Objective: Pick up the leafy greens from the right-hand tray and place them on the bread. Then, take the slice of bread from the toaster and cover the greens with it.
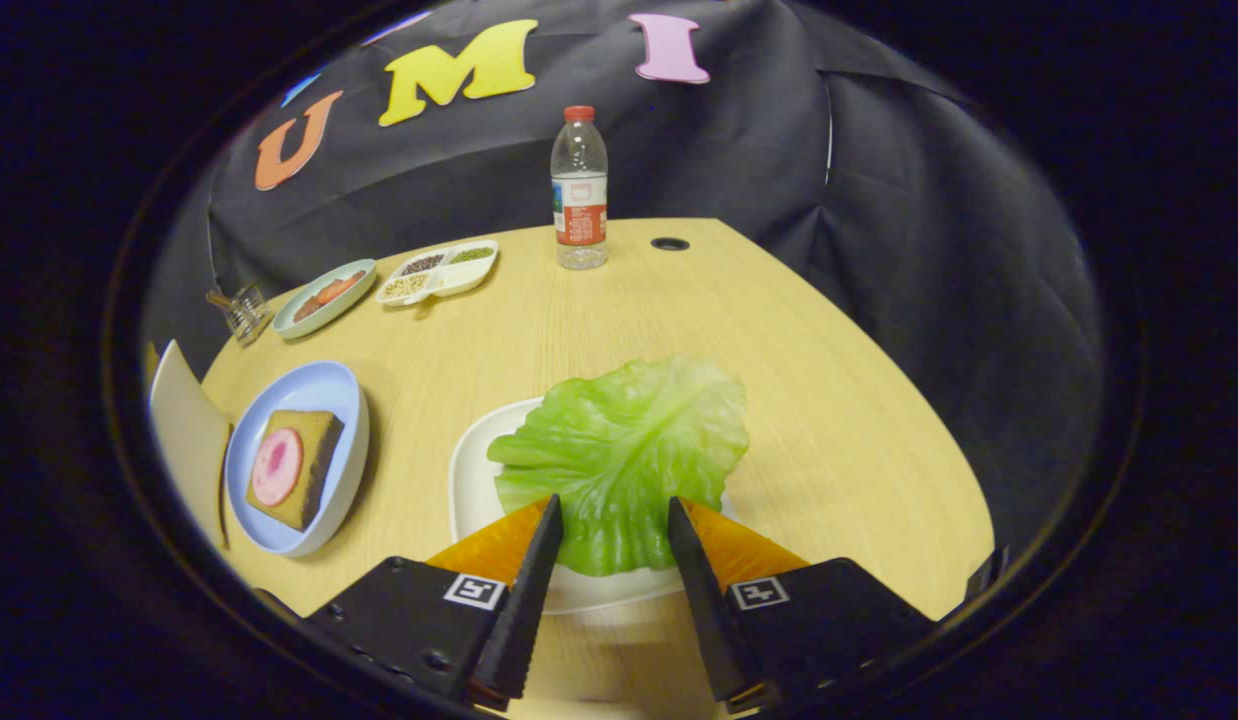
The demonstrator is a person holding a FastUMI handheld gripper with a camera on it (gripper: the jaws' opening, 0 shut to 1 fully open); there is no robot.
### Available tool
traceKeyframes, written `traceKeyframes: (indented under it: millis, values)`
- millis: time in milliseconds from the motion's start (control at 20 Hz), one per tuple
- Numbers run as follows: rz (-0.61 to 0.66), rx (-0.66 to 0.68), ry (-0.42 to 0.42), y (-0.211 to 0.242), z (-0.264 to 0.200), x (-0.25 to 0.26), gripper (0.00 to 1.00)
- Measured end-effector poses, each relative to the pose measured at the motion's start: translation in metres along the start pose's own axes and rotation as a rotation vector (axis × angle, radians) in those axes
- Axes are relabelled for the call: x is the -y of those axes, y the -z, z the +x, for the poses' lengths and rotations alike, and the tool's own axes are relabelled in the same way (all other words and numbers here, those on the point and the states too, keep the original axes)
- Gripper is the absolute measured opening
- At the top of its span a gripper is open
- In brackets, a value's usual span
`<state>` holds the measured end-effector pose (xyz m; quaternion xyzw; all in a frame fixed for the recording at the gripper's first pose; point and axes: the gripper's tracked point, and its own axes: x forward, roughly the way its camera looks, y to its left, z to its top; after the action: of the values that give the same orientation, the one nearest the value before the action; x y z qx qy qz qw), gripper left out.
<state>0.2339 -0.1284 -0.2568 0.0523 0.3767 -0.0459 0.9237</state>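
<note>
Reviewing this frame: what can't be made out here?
- Grip: the fingers flank the near edge of the lettuce, but contact cannot be told from the gripper view.
- White tray: the lettuce covers most of it, so anything under the leaf is hidden.
- Divided dish: contents too small to identify.
- Glass item beside the green plate: too small and distorted to identify.

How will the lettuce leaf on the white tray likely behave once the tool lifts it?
The lettuce leaf looks thin and crinkled, so probably floppy and light. It overhangs the white tray, so its edges may droop. The tool is open, the leaf's near edge between its fingers.
</note>
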Motion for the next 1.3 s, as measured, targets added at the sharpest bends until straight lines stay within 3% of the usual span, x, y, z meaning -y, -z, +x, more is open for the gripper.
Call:
traceKeyframes:
  millis: [50,150,200,300,350,400,900,1300]
  values:
    - [0.012,-0.011,0.019,0.0,0.002,0.003,0.62]
    - [0.022,-0.018,0.016,-0.001,0.001,0.004,0.43]
    - [0.025,-0.019,0.0,-0.002,0.0,0.001,0.43]
    - [0.037,-0.021,0.005,-0.001,0.001,-0.001,0.13]
    - [0.04,-0.017,0.009,-0.001,0.0,0.0,0.13]
    - [0.053,-0.02,0.017,-0.002,0.0,-0.001,0.01]
    - [0.006,0.086,-0.054,-0.034,-0.061,-0.041,0.0]
    - [-0.108,0.163,-0.2,-0.046,-0.108,-0.147,0.0]
